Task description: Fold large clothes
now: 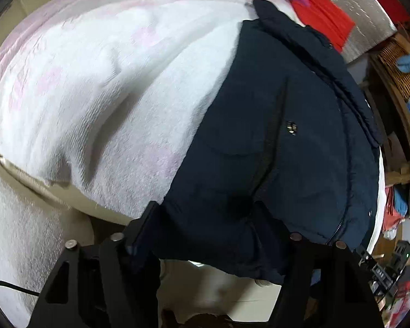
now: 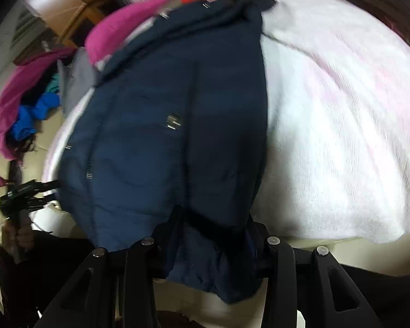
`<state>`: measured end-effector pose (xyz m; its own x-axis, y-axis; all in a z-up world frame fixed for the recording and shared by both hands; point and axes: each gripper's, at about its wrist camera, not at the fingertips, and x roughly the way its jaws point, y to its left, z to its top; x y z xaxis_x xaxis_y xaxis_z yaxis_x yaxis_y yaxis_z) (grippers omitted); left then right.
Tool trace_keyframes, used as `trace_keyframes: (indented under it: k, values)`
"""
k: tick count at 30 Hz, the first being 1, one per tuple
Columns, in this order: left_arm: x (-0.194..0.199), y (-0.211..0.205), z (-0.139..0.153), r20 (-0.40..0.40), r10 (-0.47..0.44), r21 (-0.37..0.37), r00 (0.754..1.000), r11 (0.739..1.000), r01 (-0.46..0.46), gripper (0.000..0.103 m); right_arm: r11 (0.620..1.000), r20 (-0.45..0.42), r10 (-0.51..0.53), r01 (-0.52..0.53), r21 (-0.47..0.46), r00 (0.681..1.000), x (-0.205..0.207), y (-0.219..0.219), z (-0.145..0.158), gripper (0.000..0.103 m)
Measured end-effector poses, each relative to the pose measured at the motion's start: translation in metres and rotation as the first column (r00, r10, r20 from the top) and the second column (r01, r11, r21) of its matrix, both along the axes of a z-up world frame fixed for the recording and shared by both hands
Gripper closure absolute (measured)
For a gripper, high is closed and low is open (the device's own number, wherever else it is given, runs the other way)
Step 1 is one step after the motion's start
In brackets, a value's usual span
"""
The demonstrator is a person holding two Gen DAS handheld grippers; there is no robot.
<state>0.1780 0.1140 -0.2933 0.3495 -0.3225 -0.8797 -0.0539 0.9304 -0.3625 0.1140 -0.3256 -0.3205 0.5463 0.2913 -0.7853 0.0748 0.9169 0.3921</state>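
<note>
I see a white and pink blanket (image 1: 101, 87) spread wide, and the navy jacket (image 1: 281, 142) lies on it, reaching back to both my tools. My left gripper (image 1: 205, 218) pinches the jacket's near hem on one side; my right gripper (image 2: 213, 232) is clamped on bunched hem fabric at the other.
</note>
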Motion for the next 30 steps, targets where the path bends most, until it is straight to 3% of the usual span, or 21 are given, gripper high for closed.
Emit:
trace_keyframes:
  k: [2, 4, 7, 9, 11, 13, 15, 18, 20, 22, 23, 24, 26, 28, 29, 30]
  values:
    - [0.001, -0.004, -0.001, 0.002, -0.015, 0.006, 1.0, 1.0, 0.015, 0.055, 1.0, 0.008, 0.016, -0.015, -0.014, 1.0, -0.001, 0.003, 0.003, 0.062]
    - [0.002, -0.008, 0.001, 0.012, -0.005, -0.009, 1.0, 1.0, 0.005, 0.06, 0.999, 0.049, 0.054, -0.054, -0.004, 0.997, -0.005, 0.008, 0.011, 0.085]
    - [0.004, -0.002, -0.001, 0.015, 0.006, -0.013, 1.0, 1.0, -0.006, 0.06, 0.996, 0.14, 0.073, -0.08, 0.042, 0.987, -0.012, 0.008, 0.025, 0.088]
    - [0.008, 0.001, -0.006, -0.016, 0.017, 0.018, 1.0, 1.0, -0.017, 0.033, 0.998, 0.08, 0.07, -0.07, 0.001, 0.994, -0.007, 0.01, 0.015, 0.085]
    - [0.01, -0.007, -0.011, -0.04, 0.016, 0.042, 0.999, 0.999, -0.014, 0.029, 0.999, 0.009, 0.054, -0.054, -0.004, 0.999, 0.0, 0.01, 0.001, 0.082]
    - [0.01, -0.016, -0.012, -0.046, -0.024, 0.021, 0.999, 0.999, 0.025, 0.029, 0.999, -0.048, 0.05, -0.05, 0.013, 0.998, 0.004, 0.009, -0.009, 0.078]
    - [0.011, -0.027, -0.011, -0.027, -0.056, 0.034, 0.998, 0.998, 0.057, 0.036, 0.997, -0.033, 0.074, -0.075, -0.013, 0.997, 0.002, 0.016, -0.008, 0.077]
    - [0.009, -0.04, -0.006, 0.007, -0.107, 0.057, 0.994, 0.993, 0.106, 0.062, 0.994, -0.014, 0.106, -0.106, -0.039, 0.994, 0.003, 0.021, -0.004, 0.085]
    - [0.011, -0.043, -0.006, 0.013, -0.108, 0.043, 0.994, 0.993, 0.108, 0.066, 0.993, 0.031, 0.112, -0.111, -0.027, 0.993, -0.003, 0.018, 0.003, 0.088]
    - [0.013, -0.042, -0.008, 0.003, -0.102, 0.034, 0.995, 0.994, 0.101, 0.065, 0.995, 0.058, 0.104, -0.104, -0.003, 0.993, -0.006, 0.016, 0.005, 0.088]
    - [0.014, -0.033, -0.009, -0.003, -0.102, 0.039, 0.995, 0.994, 0.102, 0.059, 0.995, 0.037, 0.097, -0.097, -0.007, 0.995, -0.003, 0.015, 0.001, 0.086]
    - [0.014, -0.03, -0.012, -0.012, -0.101, 0.045, 0.995, 0.994, 0.102, 0.046, 0.996, -0.004, 0.084, -0.084, -0.01, 0.996, 0.001, 0.014, -0.007, 0.083]
    - [0.015, -0.028, -0.016, -0.023, -0.111, 0.047, 0.994, 0.993, 0.112, 0.041, 0.998, -0.051, 0.068, -0.068, 0.002, 0.996, 0.008, 0.013, -0.017, 0.079]
    - [0.014, -0.031, -0.014, 0.0, -0.128, 0.053, 0.992, 0.99, 0.127, 0.048, 0.996, -0.039, 0.093, -0.093, -0.016, 0.995, 0.01, 0.017, -0.012, 0.078]
    - [0.014, -0.036, -0.011, 0.011, -0.13, 0.055, 0.991, 0.99, 0.129, 0.064, 0.994, -0.036, 0.104, -0.105, -0.035, 0.994, 0.01, 0.019, -0.011, 0.083]
    - [0.009, -0.038, -0.009, 0.023, -0.13, 0.051, 0.991, 0.99, 0.129, 0.073, 0.993, -0.031, 0.106, -0.107, -0.042, 0.994, 0.01, 0.019, -0.009, 0.088]
